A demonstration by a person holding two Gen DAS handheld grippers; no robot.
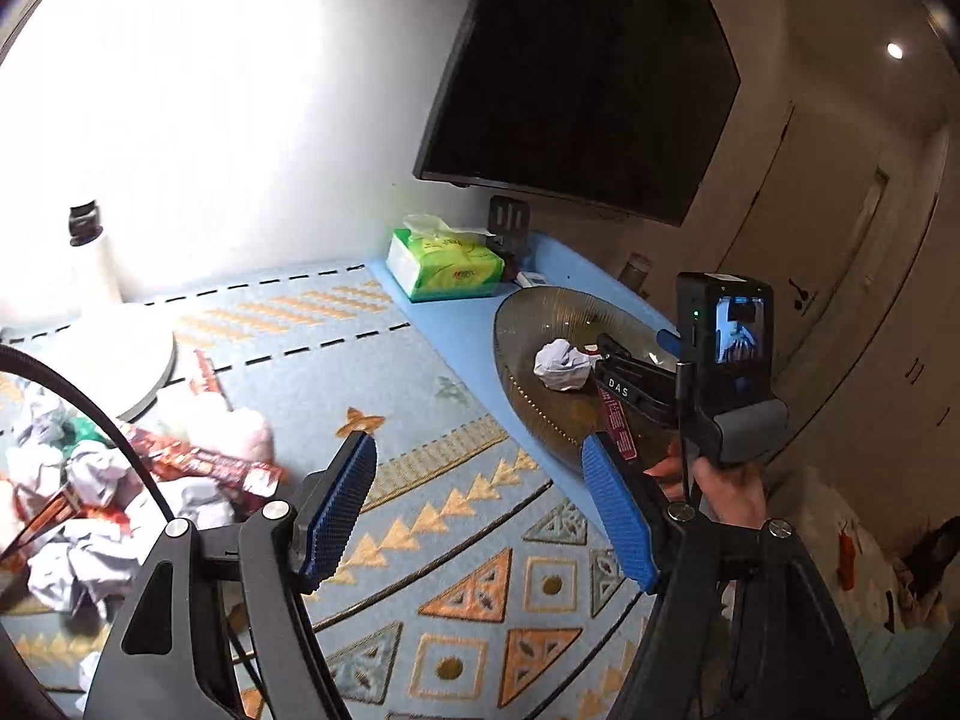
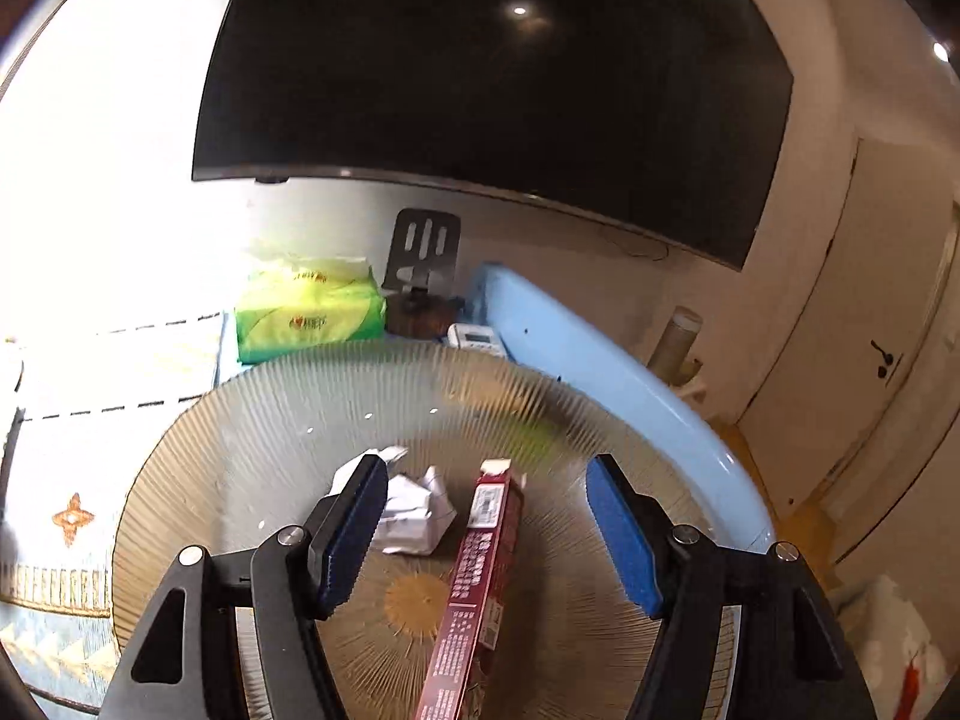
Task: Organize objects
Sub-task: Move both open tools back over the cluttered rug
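A ribbed glass plate [image 2: 252,456] lies on the blue patterned table; it also shows in the left wrist view [image 1: 540,312]. On it lie a crumpled white paper ball [image 2: 414,516] [image 1: 561,363] and a long red snack wrapper [image 2: 480,570] [image 1: 618,426]. My right gripper [image 2: 486,528] is open above the plate, the wrapper lying loose between its fingers. My left gripper [image 1: 480,510] is open and empty over the tablecloth. A pile of crumpled papers [image 1: 90,498] and red wrappers [image 1: 210,462] lies at the left.
A green tissue pack [image 1: 444,267] [image 2: 309,315] sits at the back by the wall. A white lamp base [image 1: 126,354] stands at the left. A dark TV [image 1: 576,72] hangs above. A phone stand [image 2: 423,252] and small white device [image 2: 474,336] stand behind the plate.
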